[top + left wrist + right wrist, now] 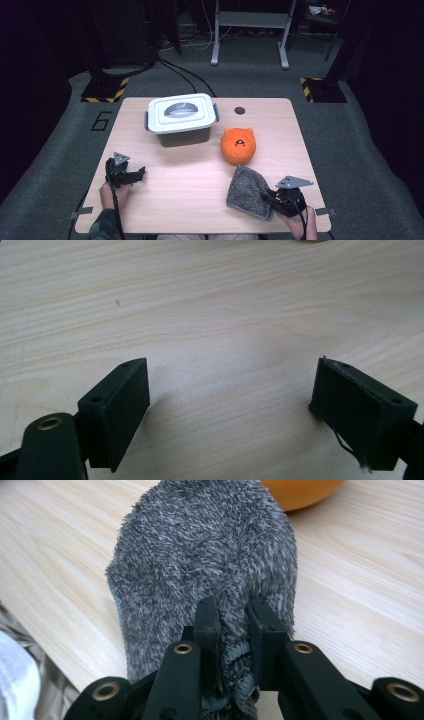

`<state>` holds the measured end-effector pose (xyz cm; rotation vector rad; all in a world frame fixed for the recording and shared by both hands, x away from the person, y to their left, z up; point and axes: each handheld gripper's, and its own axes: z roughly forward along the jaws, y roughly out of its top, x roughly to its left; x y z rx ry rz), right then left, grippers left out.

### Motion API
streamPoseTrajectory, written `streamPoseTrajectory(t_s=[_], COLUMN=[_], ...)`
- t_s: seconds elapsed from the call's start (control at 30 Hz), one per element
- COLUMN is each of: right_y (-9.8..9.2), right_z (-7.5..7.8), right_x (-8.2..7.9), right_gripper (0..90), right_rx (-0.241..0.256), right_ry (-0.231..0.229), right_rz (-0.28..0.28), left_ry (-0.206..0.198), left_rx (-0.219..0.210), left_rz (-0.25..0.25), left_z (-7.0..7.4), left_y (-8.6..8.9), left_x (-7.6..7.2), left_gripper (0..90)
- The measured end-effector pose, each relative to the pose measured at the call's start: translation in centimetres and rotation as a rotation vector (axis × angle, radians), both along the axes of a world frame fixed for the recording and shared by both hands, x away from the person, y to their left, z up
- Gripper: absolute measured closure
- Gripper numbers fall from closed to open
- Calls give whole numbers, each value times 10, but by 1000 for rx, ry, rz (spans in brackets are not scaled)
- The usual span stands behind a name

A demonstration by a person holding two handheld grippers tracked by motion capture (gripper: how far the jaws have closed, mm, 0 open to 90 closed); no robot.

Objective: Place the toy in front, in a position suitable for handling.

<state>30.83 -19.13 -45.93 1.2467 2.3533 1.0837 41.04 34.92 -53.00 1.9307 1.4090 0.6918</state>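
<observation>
table (200,175) carrying all items | lidded box (182,119) sitting far centre, orange plush (238,145) lying right of it | grey cloth (247,192) lying near right, just beside plush | right gripper (234,622) pinching cloth's near edge, fingers narrow; grasp step seemingly underway, lifting likely coming next | left gripper (230,390) hovering near left, fingers wide, holding nothing

The light wooden counter (200,175) carries a grey lidded plastic box (182,119) at far centre, a round orange plush toy (238,145) right of it, and a grey fluffy cloth (247,191) at the near right edge.
</observation>
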Motion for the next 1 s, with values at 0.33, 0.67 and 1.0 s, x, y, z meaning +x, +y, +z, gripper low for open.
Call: streamPoseTrajectory(t_s=[0.33,0.67,1.0], right_y=[-31,-62,-74], right_z=[2,4,10], right_x=[-7,-3,21], right_gripper=[766,766,762], right_rx=[-26,-26,-19], right_ry=[-10,-52,-64], right_rz=[-84,-247,-374], left_ry=[-3,-3,-3], left_rx=[1,2,3], left_rz=[0,0,1], left_z=[0,0,0], left_y=[0,0,0], left_x=[0,0,0], left_gripper=[155,154,154])
